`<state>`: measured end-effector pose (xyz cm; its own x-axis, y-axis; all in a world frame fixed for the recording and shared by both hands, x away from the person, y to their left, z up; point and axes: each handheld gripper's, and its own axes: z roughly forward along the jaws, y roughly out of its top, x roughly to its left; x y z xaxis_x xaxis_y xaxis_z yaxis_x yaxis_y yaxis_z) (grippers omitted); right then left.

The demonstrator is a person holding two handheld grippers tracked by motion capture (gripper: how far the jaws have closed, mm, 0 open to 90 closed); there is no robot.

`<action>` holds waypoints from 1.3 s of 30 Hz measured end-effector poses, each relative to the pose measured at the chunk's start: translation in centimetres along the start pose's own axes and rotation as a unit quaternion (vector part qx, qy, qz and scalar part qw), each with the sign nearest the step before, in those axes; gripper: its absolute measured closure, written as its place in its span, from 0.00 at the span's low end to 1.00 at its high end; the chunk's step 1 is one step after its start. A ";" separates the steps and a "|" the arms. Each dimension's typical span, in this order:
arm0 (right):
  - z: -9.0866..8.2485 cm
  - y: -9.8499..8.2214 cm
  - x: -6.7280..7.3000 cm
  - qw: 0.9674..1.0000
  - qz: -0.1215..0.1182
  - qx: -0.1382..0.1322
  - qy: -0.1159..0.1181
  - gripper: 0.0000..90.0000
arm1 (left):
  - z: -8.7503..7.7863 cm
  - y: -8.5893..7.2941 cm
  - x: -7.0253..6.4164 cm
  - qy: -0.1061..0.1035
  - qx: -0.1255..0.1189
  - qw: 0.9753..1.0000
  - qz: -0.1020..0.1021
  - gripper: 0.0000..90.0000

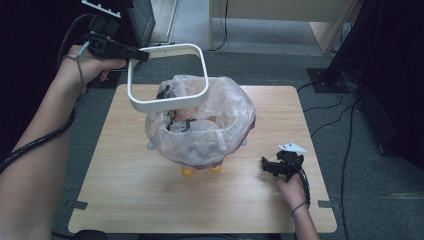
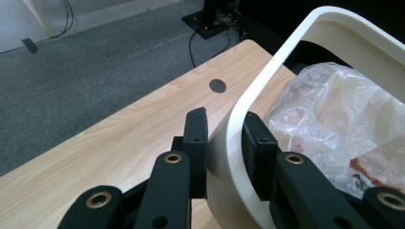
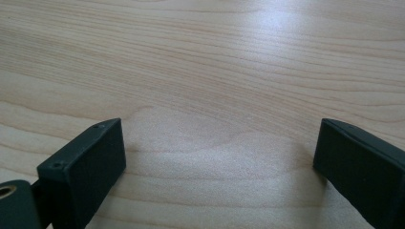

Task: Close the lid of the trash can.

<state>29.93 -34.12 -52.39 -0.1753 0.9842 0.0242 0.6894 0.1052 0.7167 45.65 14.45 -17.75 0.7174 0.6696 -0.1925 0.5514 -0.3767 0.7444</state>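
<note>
A white rounded-square ring (image 1: pixel 170 75) hangs in the air above a small bin lined with a clear plastic bag (image 1: pixel 200 120) in the middle of the table. My left gripper (image 1: pixel 131 54) is shut on the ring's left rim, holding it tilted over the bag's back left part. In the left gripper view the black jaws clamp the ring's wall (image 2: pixel 224 148) from both sides, with the bag (image 2: pixel 334 119) just beyond. My right gripper (image 1: pixel 272 166) rests low on the wooden table (image 3: pixel 200 71) at the right, open, with nothing between its jaws.
The bin has small yellow feet (image 1: pixel 189 171) at its front. A white tag (image 1: pixel 292 147) lies beside the right gripper. Cables (image 1: pixel 345 125) run over the grey floor right of the table. A dark stand (image 1: pixel 330 75) is at the back right.
</note>
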 end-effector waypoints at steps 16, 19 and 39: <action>0.0 0.0 0.0 1.000 0.000 0.000 0.000 0.04 | 3.9 0.6 -3.2 -0.042 0.005 0.999 0.010 0.84; 0.0 0.0 0.0 1.000 0.000 0.000 0.000 0.04 | 4.5 0.7 -4.0 -0.047 0.008 0.999 0.014 0.84; 0.0 0.0 0.1 1.000 0.001 -0.001 -0.001 0.04 | 6.4 0.9 -8.4 -0.051 0.021 0.997 0.052 0.84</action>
<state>29.88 -34.08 -52.40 -0.1720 0.9848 0.0250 0.6892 0.1021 0.7173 42.88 4.41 -19.53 0.8102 0.5576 -0.1806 0.4870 -0.4688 0.7370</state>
